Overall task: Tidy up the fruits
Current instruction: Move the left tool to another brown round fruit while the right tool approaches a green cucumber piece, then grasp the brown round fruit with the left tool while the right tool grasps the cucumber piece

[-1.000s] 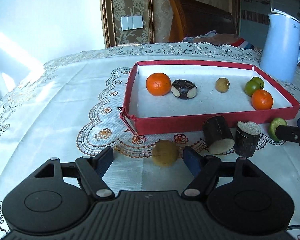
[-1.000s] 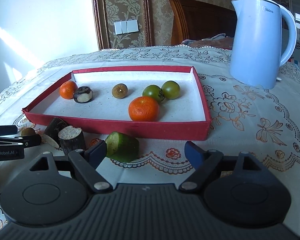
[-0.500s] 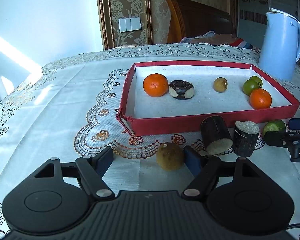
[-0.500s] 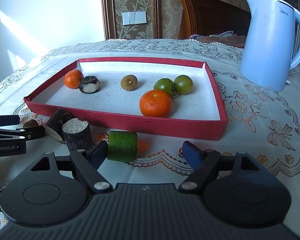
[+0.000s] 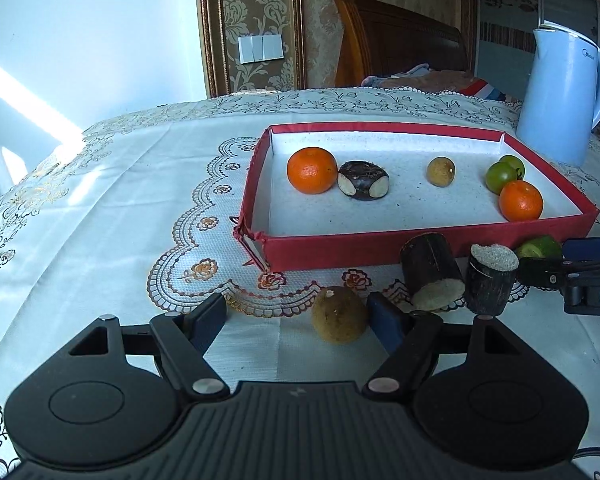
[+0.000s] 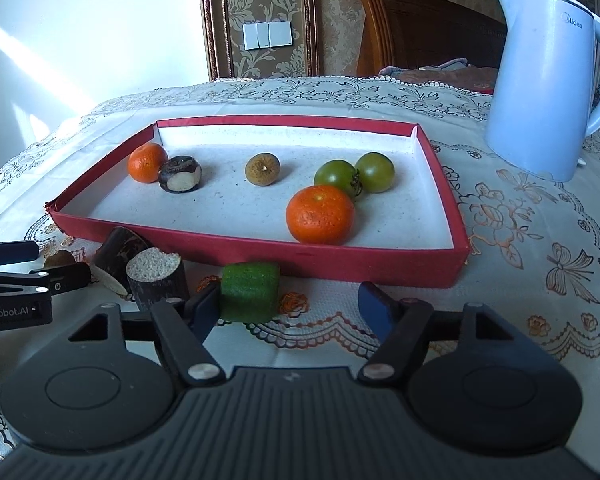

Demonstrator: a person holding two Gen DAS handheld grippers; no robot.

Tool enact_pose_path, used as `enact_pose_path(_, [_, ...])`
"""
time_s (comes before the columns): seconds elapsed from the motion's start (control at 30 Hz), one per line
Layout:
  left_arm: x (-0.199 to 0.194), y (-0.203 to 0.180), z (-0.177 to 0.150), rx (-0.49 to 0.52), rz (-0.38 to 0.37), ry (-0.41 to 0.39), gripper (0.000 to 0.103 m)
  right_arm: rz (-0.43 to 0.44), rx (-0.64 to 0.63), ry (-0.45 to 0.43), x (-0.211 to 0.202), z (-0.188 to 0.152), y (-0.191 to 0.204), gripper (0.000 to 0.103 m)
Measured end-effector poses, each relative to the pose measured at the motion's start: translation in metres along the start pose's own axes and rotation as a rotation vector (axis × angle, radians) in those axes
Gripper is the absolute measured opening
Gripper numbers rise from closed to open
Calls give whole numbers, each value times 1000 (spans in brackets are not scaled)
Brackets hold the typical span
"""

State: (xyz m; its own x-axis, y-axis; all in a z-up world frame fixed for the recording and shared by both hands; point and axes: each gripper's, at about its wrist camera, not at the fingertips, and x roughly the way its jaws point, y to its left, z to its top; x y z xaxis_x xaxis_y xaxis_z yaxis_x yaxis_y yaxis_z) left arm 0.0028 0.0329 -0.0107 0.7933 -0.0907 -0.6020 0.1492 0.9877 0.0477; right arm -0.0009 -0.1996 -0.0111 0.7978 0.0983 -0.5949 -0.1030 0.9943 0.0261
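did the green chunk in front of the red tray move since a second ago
Yes. In the right wrist view the green chunk lay tilted; it now stands squarer against the red tray, between the closing right gripper jaws.

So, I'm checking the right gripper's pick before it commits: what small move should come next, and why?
Probably keep closing the right gripper on the green cut piece. Its jaws have just been closing; the piece sits between the fingers, against the left one with a gap to the right one, and still lies on the tablecloth outside the red tray.
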Motion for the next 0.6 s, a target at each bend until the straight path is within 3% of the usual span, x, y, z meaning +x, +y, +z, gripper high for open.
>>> enact_pose_path(0.23, [-1,-4,0,26,-17,-11,77,4,-46,-7,0,-1,9,56])
enact_pose_path(0.6, [-1,-9,-1,46,-27,-18,61,-12,-63,-14,1,-3,13,56])
